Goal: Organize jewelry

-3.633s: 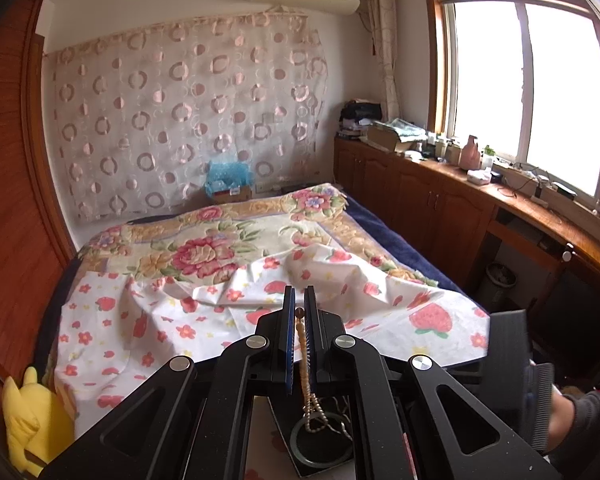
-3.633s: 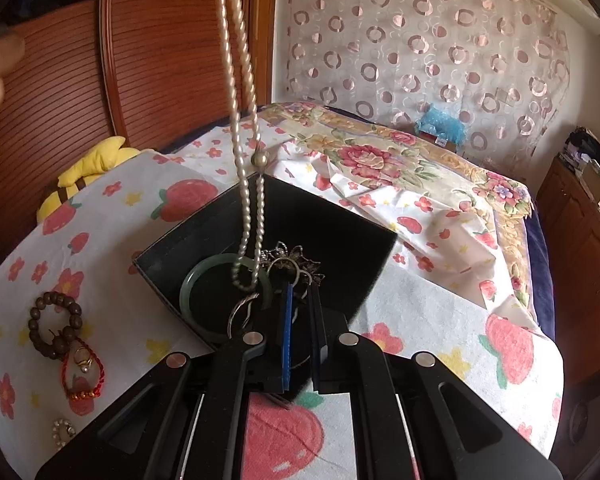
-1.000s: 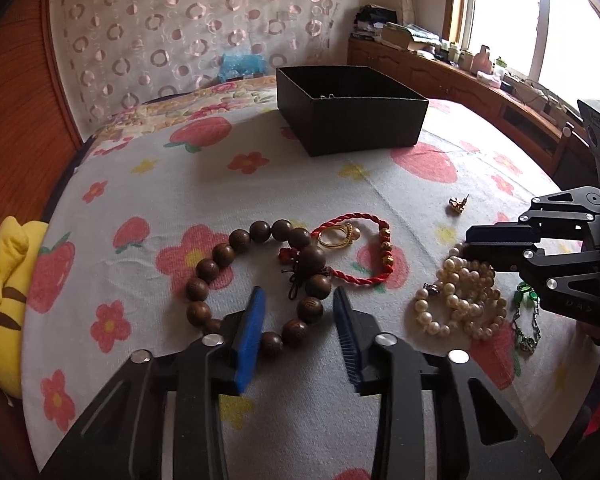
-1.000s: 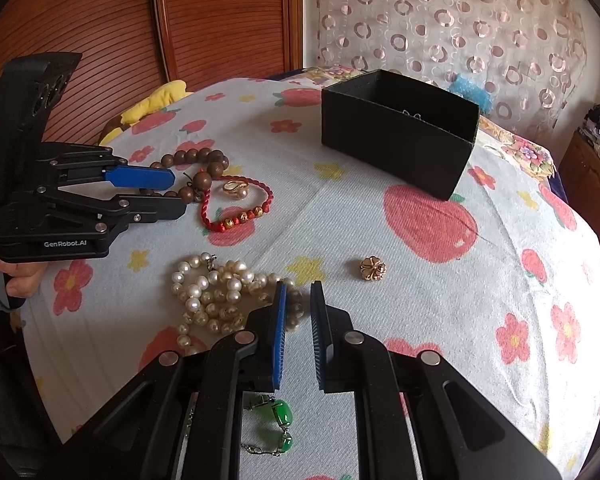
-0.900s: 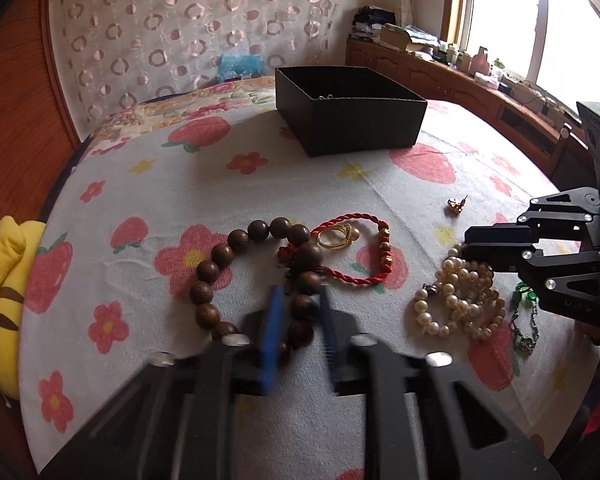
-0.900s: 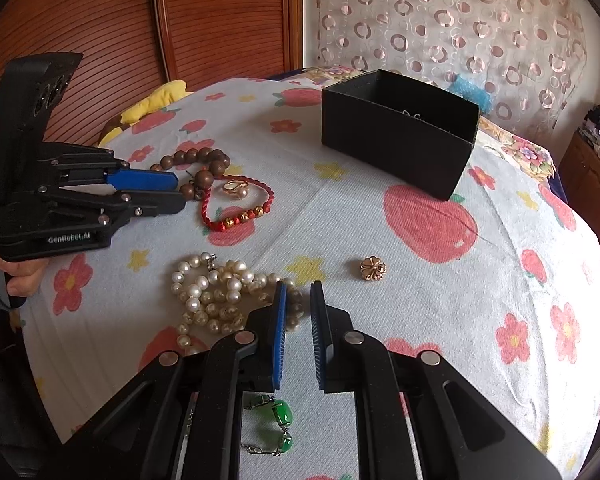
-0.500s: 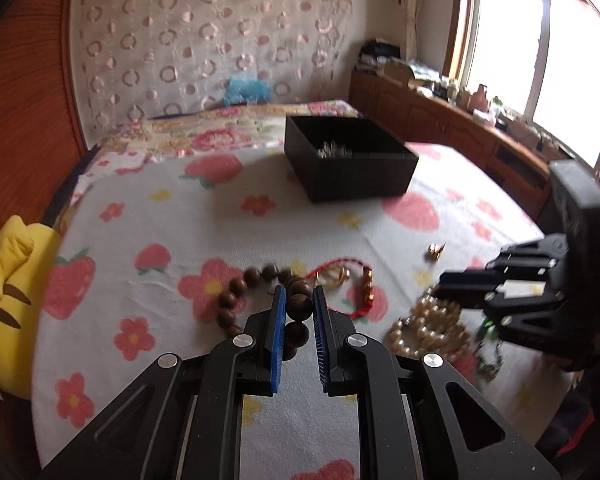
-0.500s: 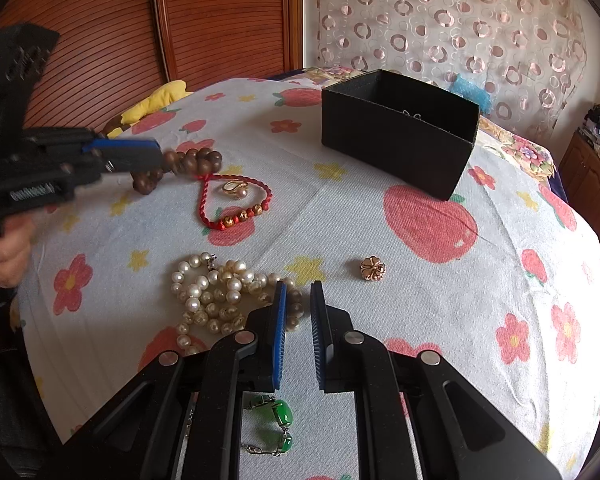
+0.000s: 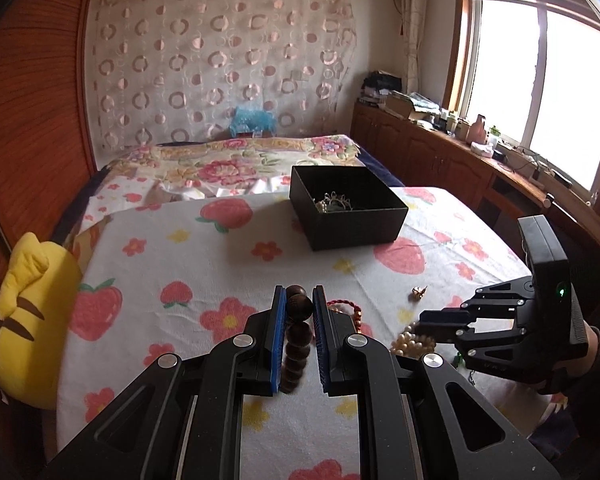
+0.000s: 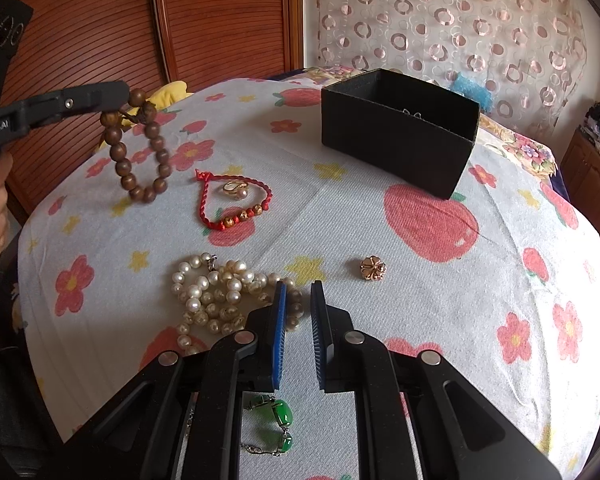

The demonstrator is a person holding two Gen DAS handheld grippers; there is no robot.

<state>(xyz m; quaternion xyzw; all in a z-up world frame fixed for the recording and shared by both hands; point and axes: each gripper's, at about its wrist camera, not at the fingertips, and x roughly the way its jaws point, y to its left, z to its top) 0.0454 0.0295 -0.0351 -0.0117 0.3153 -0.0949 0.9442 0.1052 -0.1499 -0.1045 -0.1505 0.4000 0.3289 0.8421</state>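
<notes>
My left gripper (image 9: pixel 299 300) is shut on a brown wooden bead bracelet (image 9: pixel 298 334) and holds it in the air; in the right wrist view the bracelet (image 10: pixel 138 148) hangs below the gripper (image 10: pixel 124 94) above the cloth. The black jewelry box (image 9: pixel 346 208) (image 10: pixel 400 124) stands further back with jewelry inside. My right gripper (image 10: pixel 298 294) is nearly shut and empty, low over the pearl necklace (image 10: pixel 220 296). A red cord bracelet (image 10: pixel 232 204), a gold ring (image 10: pixel 235 190), a gold flower piece (image 10: pixel 373 268) and a green stone bracelet (image 10: pixel 278 420) lie on the cloth.
The jewelry lies on a round table with a strawberry and flower cloth (image 10: pixel 440 280). A yellow plush toy (image 9: pixel 28 320) sits at the left edge. A bed (image 9: pixel 228 164) lies behind the table, wooden cabinets (image 9: pixel 440 160) to the right.
My left gripper closed on the wooden bead bracelet and lifted it off the cloth. The right gripper has stayed still over the pearls.
</notes>
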